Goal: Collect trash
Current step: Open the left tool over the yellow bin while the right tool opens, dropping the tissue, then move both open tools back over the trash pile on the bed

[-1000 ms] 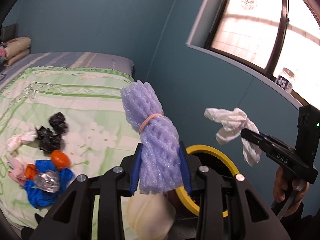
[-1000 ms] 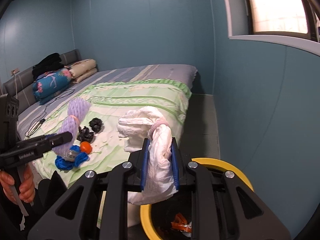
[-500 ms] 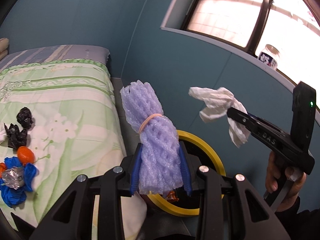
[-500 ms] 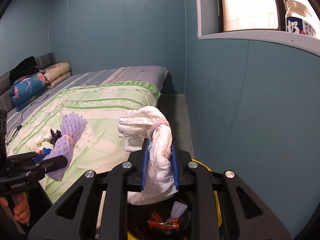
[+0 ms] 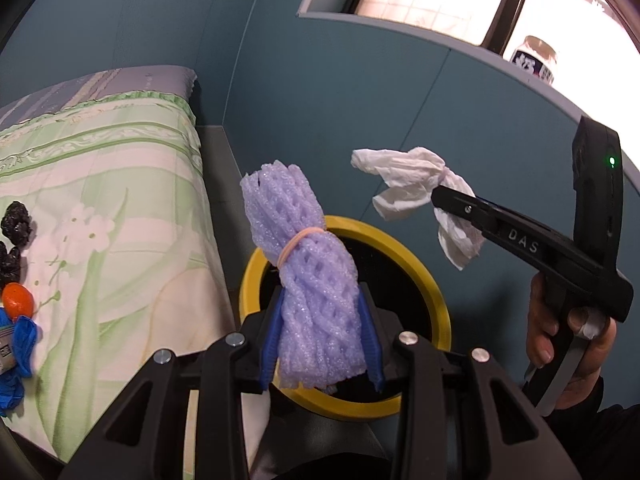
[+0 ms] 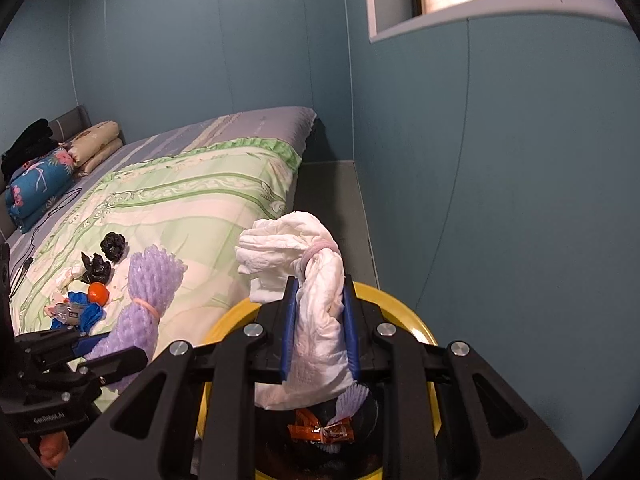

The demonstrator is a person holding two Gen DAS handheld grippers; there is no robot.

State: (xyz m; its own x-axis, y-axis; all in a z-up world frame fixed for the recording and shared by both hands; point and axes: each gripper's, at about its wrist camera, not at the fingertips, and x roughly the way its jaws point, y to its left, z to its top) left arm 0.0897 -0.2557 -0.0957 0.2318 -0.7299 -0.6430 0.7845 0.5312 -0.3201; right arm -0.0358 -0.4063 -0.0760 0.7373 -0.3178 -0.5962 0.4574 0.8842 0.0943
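Our left gripper [image 5: 322, 344] is clamped on the purple foam net [image 5: 308, 276], our right gripper [image 6: 319, 328] on the white tissue wad [image 6: 316, 304]. Both tilt down over the yellow-rimmed bin [image 5: 434, 300], the right at 3 o'clock.

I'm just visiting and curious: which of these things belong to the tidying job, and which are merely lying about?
Part of the job:
- purple foam net, in left tool
- white tissue bundle, in right tool
- yellow-rimmed bin
- scraps on bed

Just lying about:
- pillows
- jar on windowsill
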